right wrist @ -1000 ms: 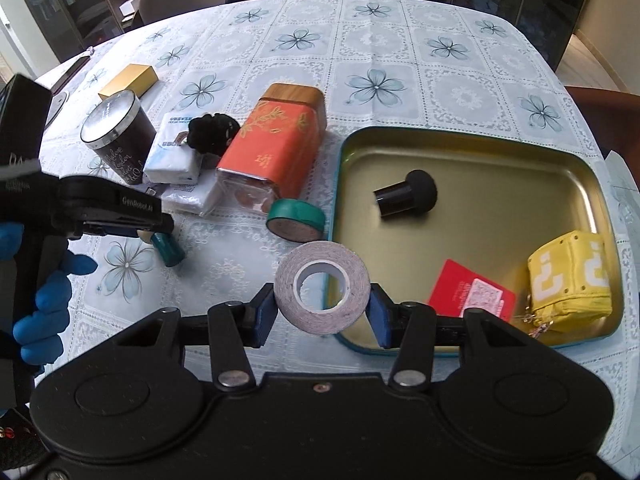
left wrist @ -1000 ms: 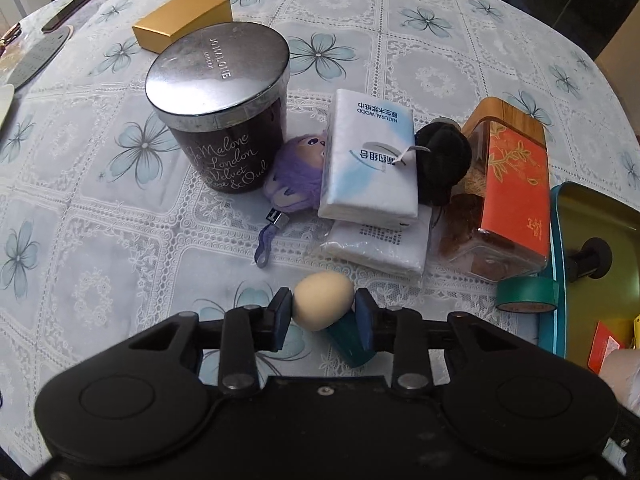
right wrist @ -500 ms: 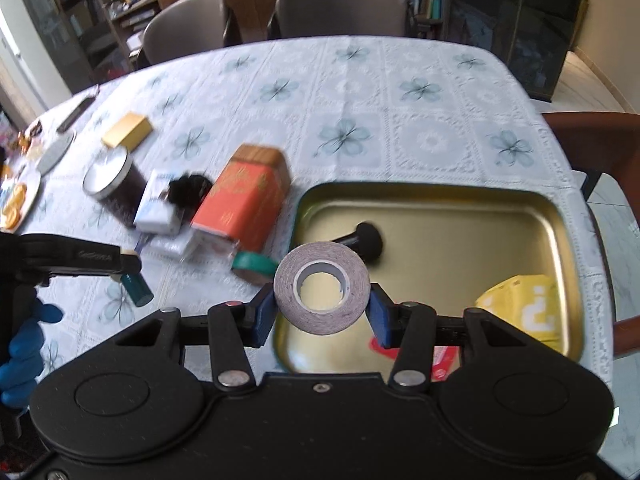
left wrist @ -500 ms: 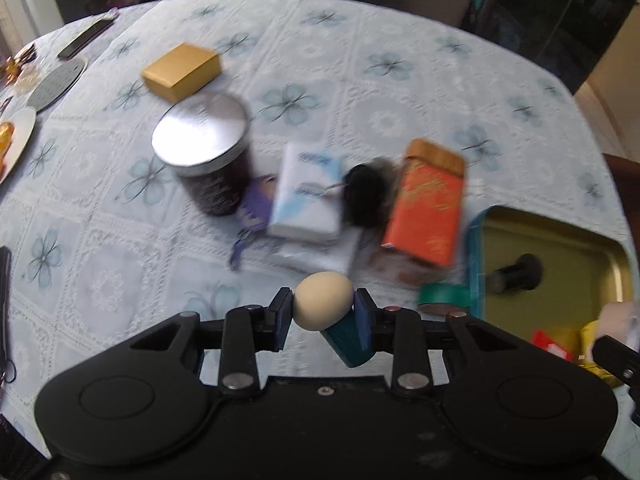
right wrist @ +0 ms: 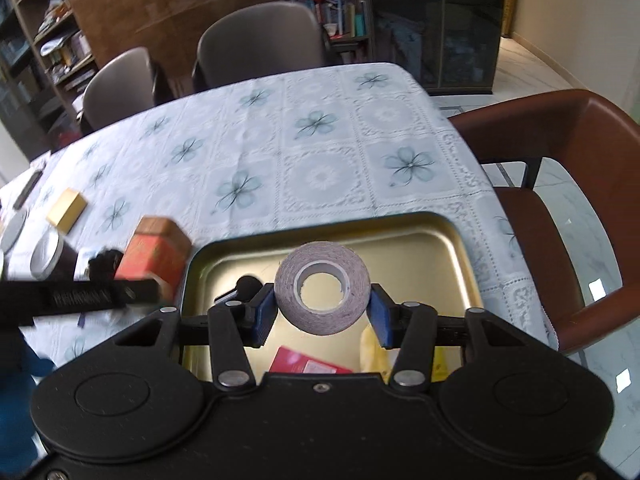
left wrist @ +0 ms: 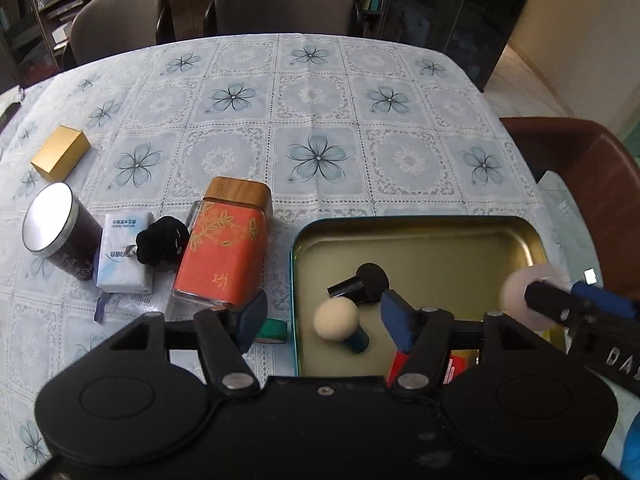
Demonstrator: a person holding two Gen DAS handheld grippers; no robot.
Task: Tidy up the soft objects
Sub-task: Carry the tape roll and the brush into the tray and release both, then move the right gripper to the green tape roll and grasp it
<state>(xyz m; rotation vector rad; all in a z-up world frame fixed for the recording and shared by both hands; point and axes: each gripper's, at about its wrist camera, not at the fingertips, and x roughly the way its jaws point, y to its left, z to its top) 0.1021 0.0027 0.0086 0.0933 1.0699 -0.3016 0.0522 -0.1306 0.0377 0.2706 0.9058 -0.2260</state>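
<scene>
My left gripper [left wrist: 322, 322] is open over the near left corner of the gold tray [left wrist: 420, 232]. A cream sponge applicator with a teal handle [left wrist: 340, 320] is below it in the tray, blurred, next to a black sponge applicator [left wrist: 362, 280]. My right gripper [right wrist: 322, 316] is shut on a grey foam tape roll [right wrist: 322, 288] above the tray [right wrist: 400, 236]. A red packet [right wrist: 308, 364] and a yellow pouch [right wrist: 372, 350] lie in the tray. A black fuzzy ball [left wrist: 162, 240] sits on a tissue pack [left wrist: 124, 252] left of the tray.
An orange jar with a wooden lid [left wrist: 224, 248], a dark candle tin [left wrist: 60, 232], a gold box [left wrist: 60, 152] and a green tape roll [left wrist: 272, 330] stand left of the tray. A brown chair [right wrist: 560, 208] is at the table's right edge; grey chairs [left wrist: 280, 0] stand beyond it.
My left gripper moved right over the tray and opened, letting go of the cream applicator. My right gripper carried the tape roll up and over the tray.
</scene>
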